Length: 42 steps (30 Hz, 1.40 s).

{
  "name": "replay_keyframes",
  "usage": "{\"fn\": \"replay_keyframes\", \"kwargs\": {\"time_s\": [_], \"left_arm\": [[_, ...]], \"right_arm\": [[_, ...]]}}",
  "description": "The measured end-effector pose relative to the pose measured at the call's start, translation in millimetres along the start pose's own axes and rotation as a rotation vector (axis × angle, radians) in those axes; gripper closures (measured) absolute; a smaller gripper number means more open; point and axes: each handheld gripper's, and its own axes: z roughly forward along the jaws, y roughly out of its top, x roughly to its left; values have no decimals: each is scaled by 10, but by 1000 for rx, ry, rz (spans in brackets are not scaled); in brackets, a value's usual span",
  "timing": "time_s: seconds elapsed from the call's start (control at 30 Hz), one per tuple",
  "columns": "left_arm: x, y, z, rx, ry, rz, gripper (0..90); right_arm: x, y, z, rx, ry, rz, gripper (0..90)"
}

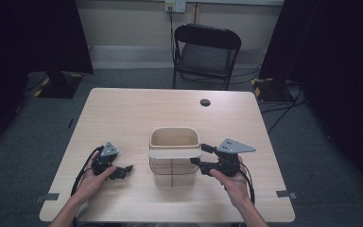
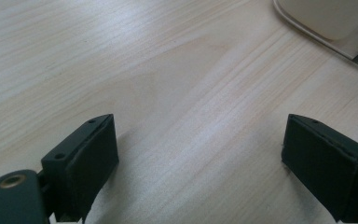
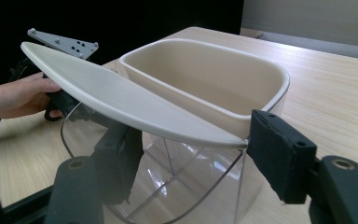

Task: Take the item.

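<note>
Jaws apart both sides; right gripper (image 3: 191, 168) straddles clear bin (image 1: 173, 166), cream lid (image 3: 121, 100).

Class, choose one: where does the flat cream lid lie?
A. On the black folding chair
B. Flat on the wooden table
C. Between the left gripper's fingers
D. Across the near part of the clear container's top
D: the flat cream lid spans the near part of the clear plastic container, beside its cream insert.
</note>
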Motion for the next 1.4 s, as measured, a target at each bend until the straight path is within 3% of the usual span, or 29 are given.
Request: {"fn": "replay_keyframes", "kwargs": {"time_s": [1.4], "left_arm": [[0, 0, 0, 0, 0, 0, 99]], "right_arm": [[-15, 86, 24, -13, 27, -9, 437]]}}
